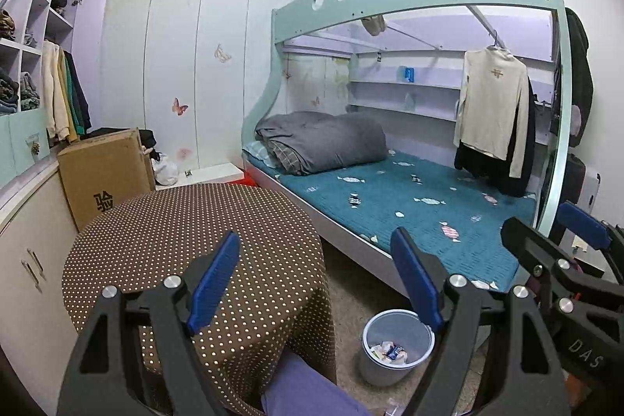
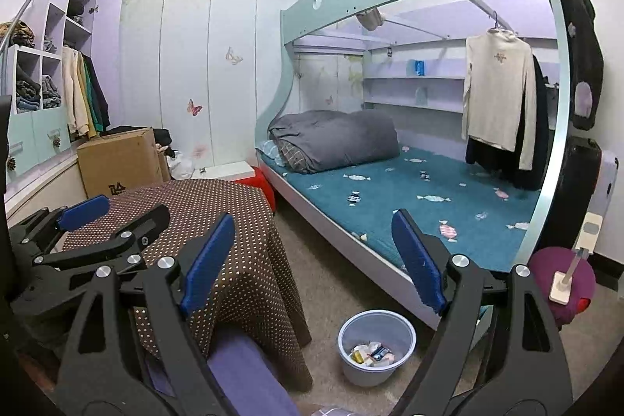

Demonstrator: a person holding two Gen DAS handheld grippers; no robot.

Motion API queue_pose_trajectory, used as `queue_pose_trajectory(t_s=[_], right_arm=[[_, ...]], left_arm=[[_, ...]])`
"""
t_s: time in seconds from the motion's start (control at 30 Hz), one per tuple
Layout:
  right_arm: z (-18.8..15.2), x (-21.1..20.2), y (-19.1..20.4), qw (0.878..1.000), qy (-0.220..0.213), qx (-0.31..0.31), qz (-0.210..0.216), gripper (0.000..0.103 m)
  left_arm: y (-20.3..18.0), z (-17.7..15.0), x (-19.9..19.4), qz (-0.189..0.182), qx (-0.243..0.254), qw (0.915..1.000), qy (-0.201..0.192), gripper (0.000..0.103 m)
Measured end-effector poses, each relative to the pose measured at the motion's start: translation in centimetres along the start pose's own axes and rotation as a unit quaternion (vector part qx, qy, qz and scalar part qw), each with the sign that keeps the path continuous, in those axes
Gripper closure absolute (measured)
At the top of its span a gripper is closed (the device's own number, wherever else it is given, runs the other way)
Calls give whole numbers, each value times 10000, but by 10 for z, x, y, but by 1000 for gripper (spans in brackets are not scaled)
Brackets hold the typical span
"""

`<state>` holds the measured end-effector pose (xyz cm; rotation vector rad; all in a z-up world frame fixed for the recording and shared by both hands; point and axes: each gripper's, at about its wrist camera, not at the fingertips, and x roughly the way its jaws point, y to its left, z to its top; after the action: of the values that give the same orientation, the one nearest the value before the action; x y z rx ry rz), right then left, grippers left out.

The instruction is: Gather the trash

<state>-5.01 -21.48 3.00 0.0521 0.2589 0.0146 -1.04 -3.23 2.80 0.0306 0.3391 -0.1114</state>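
Note:
A grey plastic trash bin (image 1: 413,369) (image 2: 351,365) stands on the floor between the table and the bed. Small wrappers and scraps (image 1: 390,351) (image 2: 372,353) lie in its bottom. My left gripper (image 1: 316,279) (image 2: 117,217) hovers open over the edge of the round table (image 1: 175,232) (image 2: 218,205), which wears a brown dotted cloth. My right gripper (image 2: 312,260) (image 1: 553,229) is beside it on the right, also open, above the bin. Nothing sits between either pair of blue pads. The tabletop I can see bears no objects.
A bunk bed (image 1: 409,205) (image 2: 390,201) with a teal sheet and a folded grey quilt fills the right. A cardboard box (image 1: 105,174) (image 2: 121,162) stands behind the table. A purple stool (image 2: 561,279) is at the right. A person's purple trouser leg (image 1: 304,388) (image 2: 241,369) shows below.

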Motion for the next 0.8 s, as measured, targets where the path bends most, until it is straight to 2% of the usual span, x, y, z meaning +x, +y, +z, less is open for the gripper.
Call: queue_pose_trajectory(t_s=[0.4,0.63,0.8], right_arm=[[-6,34,-12,9992,308,224,-73,19],[-9,47,-19,9984,467,289,-113,19],[-7,45,-18,9986,425,266,-166,19]], left_arm=[[-5,3,43,-140,-36,9993,345,24],[-9,-3,57,-145,-9,9988,462,23],[-8,-4,57,-149,-48,9988,464,22]])
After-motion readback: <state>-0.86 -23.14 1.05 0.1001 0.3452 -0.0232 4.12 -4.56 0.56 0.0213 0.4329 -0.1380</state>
